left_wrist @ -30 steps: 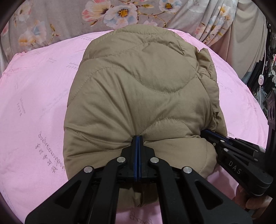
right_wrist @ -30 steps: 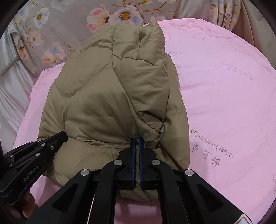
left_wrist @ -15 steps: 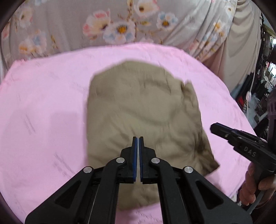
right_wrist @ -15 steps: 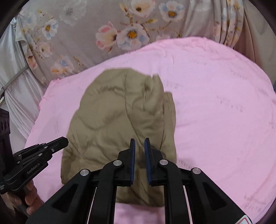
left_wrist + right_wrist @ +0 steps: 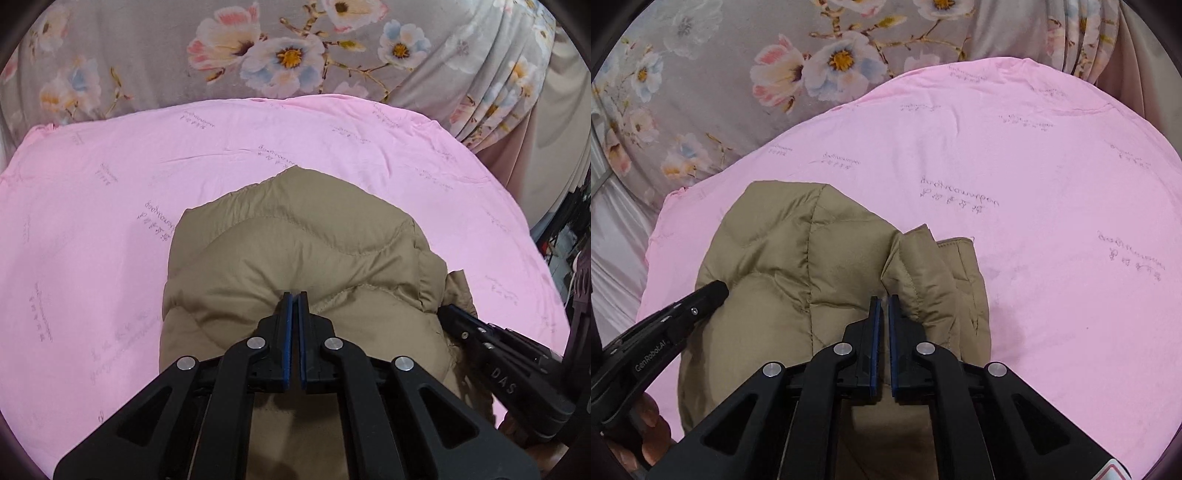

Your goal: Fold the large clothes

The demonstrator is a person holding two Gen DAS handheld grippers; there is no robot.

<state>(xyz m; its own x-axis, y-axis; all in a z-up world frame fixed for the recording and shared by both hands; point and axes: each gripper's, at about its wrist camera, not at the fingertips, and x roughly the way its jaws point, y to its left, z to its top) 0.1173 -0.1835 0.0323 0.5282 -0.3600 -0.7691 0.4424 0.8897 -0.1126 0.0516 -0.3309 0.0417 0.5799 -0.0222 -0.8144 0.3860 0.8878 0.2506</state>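
Observation:
A tan quilted puffer jacket [image 5: 303, 251] lies folded into a compact bundle on the pink sheet [image 5: 110, 206]; it also shows in the right wrist view [image 5: 798, 258]. My left gripper [image 5: 294, 299] has its jaws shut and presses against the near edge of the bundle. My right gripper [image 5: 882, 301] has its jaws nearly closed with a thin gap, tips against a fold at the bundle's right side. Whether either one pinches fabric is hidden. Each gripper shows in the other's view, the right [image 5: 495, 354] and the left [image 5: 676, 314].
The pink sheet [image 5: 1034, 184] covers a bed with printed script marks. A grey floral curtain [image 5: 258, 55] hangs behind it. Beige drapes and dark clutter [image 5: 569, 221] stand at the right edge.
Both grippers let go of the jacket and lifted back, then came down again onto its near edge. The bundle now lies closer and more compact than a second ago.

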